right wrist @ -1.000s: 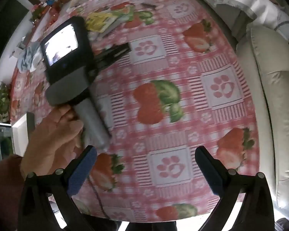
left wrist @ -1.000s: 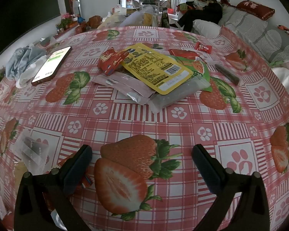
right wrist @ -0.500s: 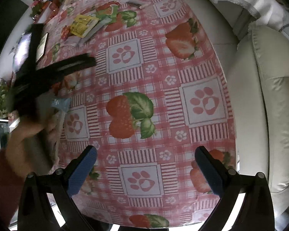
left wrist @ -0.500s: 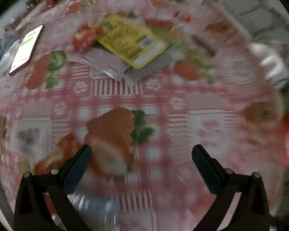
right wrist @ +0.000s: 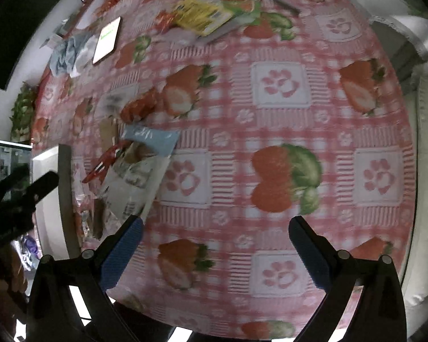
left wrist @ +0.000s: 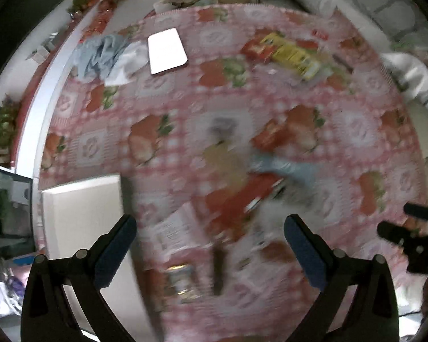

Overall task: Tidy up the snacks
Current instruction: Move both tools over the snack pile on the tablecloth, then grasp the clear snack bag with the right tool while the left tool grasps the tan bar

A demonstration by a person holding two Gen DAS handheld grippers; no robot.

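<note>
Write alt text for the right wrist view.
Open right gripper with blue-padded jaws hovers empty above a pink strawberry-and-paw-print tablecloth. Loose snack packets, including a pale blue packet, lie at left; a yellow flat packet and white-screened phone lie farther away.

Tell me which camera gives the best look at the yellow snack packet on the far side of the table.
The right wrist view: the yellow snack packet is fairly sharp there, with its label panel and white barcode patch visible. In the left wrist view the same packet is smaller and smeared by motion blur, so only its yellow colour reads.
</note>
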